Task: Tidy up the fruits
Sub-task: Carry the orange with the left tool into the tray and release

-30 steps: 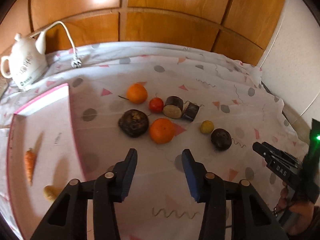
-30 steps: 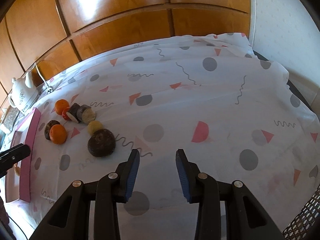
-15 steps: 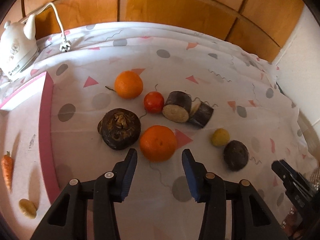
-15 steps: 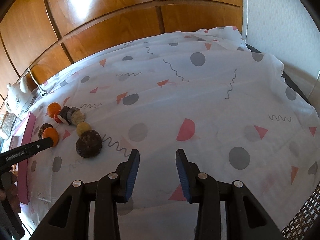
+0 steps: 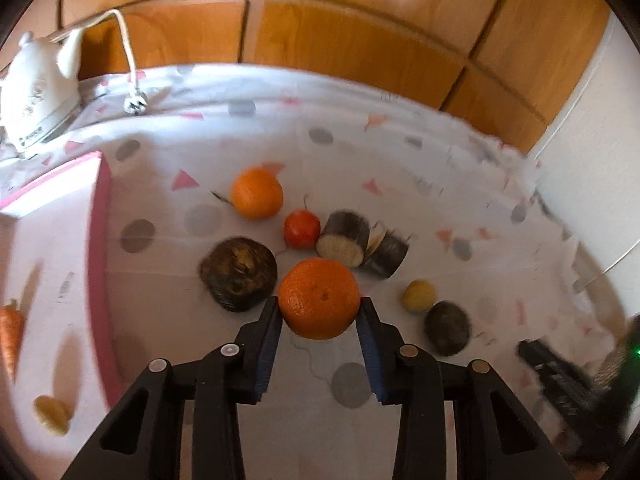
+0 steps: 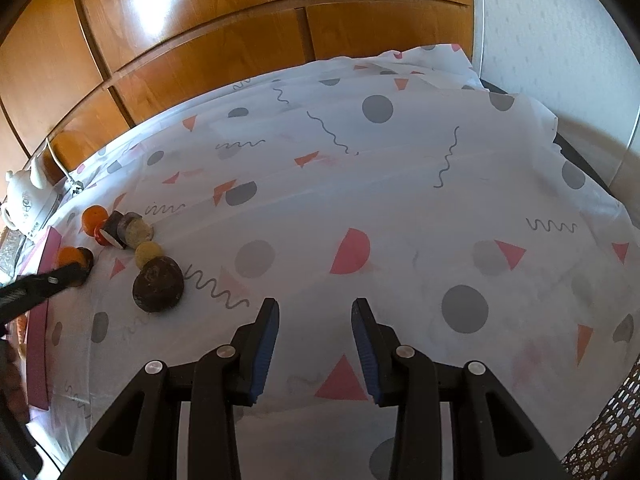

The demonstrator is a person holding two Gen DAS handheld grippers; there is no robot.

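Observation:
In the left wrist view my left gripper [image 5: 319, 316] has its two pads against the sides of an orange [image 5: 319, 298]. Behind it lie a second orange [image 5: 257, 193], a red tomato [image 5: 302, 229], two dark cut root pieces [image 5: 345, 233], a dark round root [image 5: 238, 273], a small yellow fruit [image 5: 419, 295] and another dark round one [image 5: 447, 327]. A pink-rimmed white tray [image 5: 102, 240] at left holds a carrot [image 5: 10, 336] and a small yellow piece [image 5: 51, 414]. My right gripper [image 6: 315, 324] is open and empty over bare cloth, right of the pile [image 6: 158, 284].
A white kettle [image 5: 34, 92] with cord and plug stands at the back left. Wooden panels run behind the patterned tablecloth [image 6: 400, 200]. A white wall is on the right. The right gripper shows at the lower right of the left wrist view [image 5: 560, 376].
My left gripper moved forward over the cloth to the near orange, and its jaws now sit on both sides of it. The right gripper stayed open and drew back slightly.

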